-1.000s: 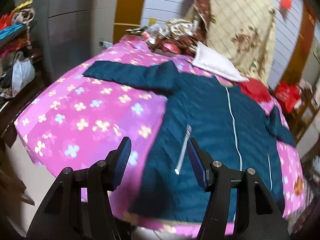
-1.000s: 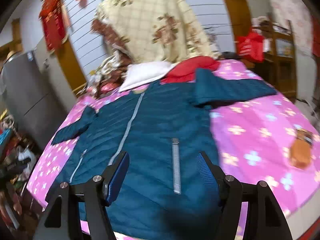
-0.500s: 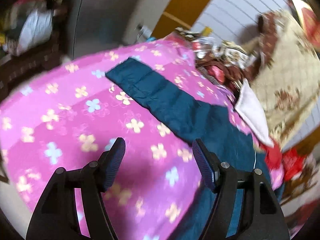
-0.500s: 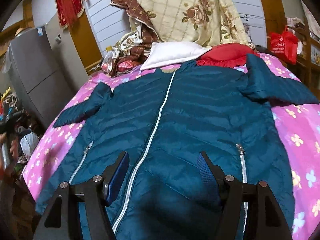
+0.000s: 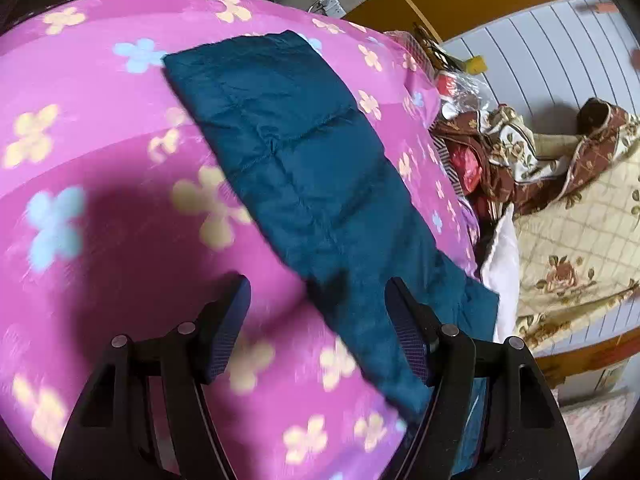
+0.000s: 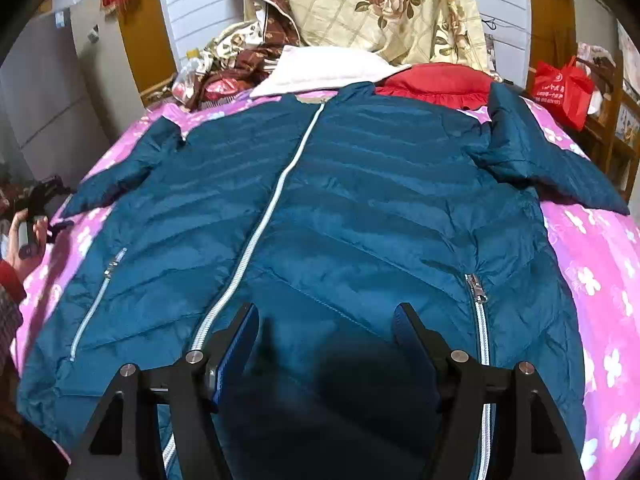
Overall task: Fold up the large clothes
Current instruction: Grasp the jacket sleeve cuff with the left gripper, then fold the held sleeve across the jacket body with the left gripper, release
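A large teal quilted jacket (image 6: 360,208) with a white centre zipper lies spread face up on a pink flowered bed cover (image 6: 600,272). In the right wrist view my right gripper (image 6: 325,344) is open and empty, just above the jacket's lower front near the hem. In the left wrist view the jacket's left sleeve (image 5: 304,176) stretches out flat across the cover (image 5: 100,220). My left gripper (image 5: 316,320) is open and empty, low over the sleeve near the armpit end. The sleeve cuff lies at the far end.
A white pillow (image 6: 328,68), a red cushion (image 6: 436,80) and a beige flowered quilt (image 6: 380,4) are piled at the head of the bed. A red bag (image 6: 560,88) stands on a wooden shelf at the right. A grey cabinet stands at the left.
My left gripper has swung left and dropped close over the left sleeve. My right gripper has moved left to the jacket's middle and closer to the hem. Both stay open.
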Available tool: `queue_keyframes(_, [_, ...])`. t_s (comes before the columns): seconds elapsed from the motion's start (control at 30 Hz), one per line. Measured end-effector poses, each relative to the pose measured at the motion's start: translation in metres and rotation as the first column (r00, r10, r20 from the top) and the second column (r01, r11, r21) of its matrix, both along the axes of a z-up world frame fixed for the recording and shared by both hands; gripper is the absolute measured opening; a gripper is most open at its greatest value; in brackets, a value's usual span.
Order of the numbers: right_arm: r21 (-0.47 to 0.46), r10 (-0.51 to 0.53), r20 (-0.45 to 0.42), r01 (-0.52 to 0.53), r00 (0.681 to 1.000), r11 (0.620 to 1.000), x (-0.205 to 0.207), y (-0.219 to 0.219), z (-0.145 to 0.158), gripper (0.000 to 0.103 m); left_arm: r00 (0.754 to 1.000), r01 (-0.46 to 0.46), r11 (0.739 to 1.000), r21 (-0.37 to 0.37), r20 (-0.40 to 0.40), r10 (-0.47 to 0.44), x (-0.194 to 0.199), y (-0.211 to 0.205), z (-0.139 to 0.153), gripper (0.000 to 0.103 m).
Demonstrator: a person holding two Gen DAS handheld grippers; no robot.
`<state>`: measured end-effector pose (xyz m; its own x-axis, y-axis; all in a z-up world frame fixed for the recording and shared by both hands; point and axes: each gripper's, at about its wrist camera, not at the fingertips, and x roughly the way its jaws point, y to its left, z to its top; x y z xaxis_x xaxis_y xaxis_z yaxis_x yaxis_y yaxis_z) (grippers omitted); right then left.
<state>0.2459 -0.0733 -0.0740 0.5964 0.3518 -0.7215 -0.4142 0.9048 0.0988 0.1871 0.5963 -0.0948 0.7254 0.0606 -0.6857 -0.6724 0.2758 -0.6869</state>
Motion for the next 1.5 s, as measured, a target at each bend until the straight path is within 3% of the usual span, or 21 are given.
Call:
queue_keyframes(0.2, [-0.028,-0.019,0.002,0.019,1.000,0.999,0.004,0.000,-0.001,0.068,0.999,-0.009,1.000,0.019,0.053,0.008,0.024,0.023,-0.001,0.070])
queue_keyframes(0.3, [-0.037,-0.031,-0.007,0.030,1.000,0.999,0.008,-0.001,-0.004,0.068,0.999,-0.007,0.999,0.053,0.043,0.004,0.037,0.028,0.000,0.069])
queue_keyframes(0.33, [-0.040,-0.033,-0.009,0.033,0.999,0.999,0.009,-0.001,-0.004,0.068,1.000,-0.003,0.997,0.078,0.014,0.002,0.042,0.028,0.002,0.055])
queue_keyframes(0.37, [-0.038,-0.039,-0.014,0.038,0.999,0.999,0.010,-0.003,-0.005,0.068,0.999,0.010,0.995,0.097,-0.046,-0.006,0.049,0.028,0.001,0.020])
queue_keyframes(0.4, [-0.035,-0.041,-0.015,0.041,0.999,0.999,0.011,-0.004,-0.006,0.068,0.996,0.030,0.995,0.096,-0.087,-0.022,0.054,0.028,-0.002,0.014])
queue_keyframes(0.5, [-0.026,-0.039,-0.001,0.039,0.999,0.999,0.009,-0.008,-0.002,0.068,0.992,0.029,0.991,0.128,-0.127,-0.013,0.056,0.023,0.006,0.010])
queue_keyframes(0.63, [-0.005,-0.036,0.046,0.036,0.998,0.999,0.002,-0.017,0.009,0.068,0.986,0.082,0.961,0.265,-0.160,-0.040,0.064,-0.005,0.054,0.008])
queue_keyframes(0.8, [0.045,-0.060,0.070,0.056,0.996,0.997,-0.004,-0.036,0.019,0.068,0.970,0.242,0.887,0.393,-0.102,-0.220,0.095,-0.082,0.128,0.007])
queue_keyframes(0.9, [0.066,-0.083,0.072,0.078,0.994,0.995,-0.008,-0.049,0.022,0.068,0.926,0.363,0.816,0.449,-0.075,-0.370,0.123,-0.156,0.156,0.007])
queue_keyframes(1.03, [0.091,-0.122,0.076,0.115,0.990,0.989,-0.014,-0.071,0.023,0.068,0.817,0.538,0.696,0.476,-0.090,-0.569,0.164,-0.269,0.156,0.007])
queue_keyframes(1.1, [0.106,-0.139,0.072,0.131,0.988,0.986,-0.014,-0.084,0.024,0.068,0.756,0.616,0.640,0.459,-0.115,-0.645,0.183,-0.321,0.138,0.007])
queue_keyframes(1.17, [0.119,-0.162,0.066,0.153,0.985,0.981,-0.015,-0.098,0.023,0.068,0.720,0.665,0.613,0.427,-0.144,-0.679,0.196,-0.357,0.116,0.007])
queue_keyframes(1.3, [0.143,-0.196,0.047,0.188,0.979,0.972,-0.015,-0.122,0.021,0.068,0.679,0.727,0.571,0.382,-0.275,-0.680,0.212,-0.408,0.067,0.007])
queue_keyframes(1.4, [0.172,-0.217,0.017,0.211,0.976,0.962,-0.013,-0.136,0.019,0.068,0.641,0.764,0.546,0.343,-0.312,-0.701,0.210,-0.423,0.053,0.007])
queue_keyframes(1.5, [0.218,-0.229,-0.029,0.230,0.973,0.948,-0.008,-0.146,0.020,0.068,0.620,0.779,0.524,0.345,-0.296,-0.727,0.190,-0.428,0.062,0.010])
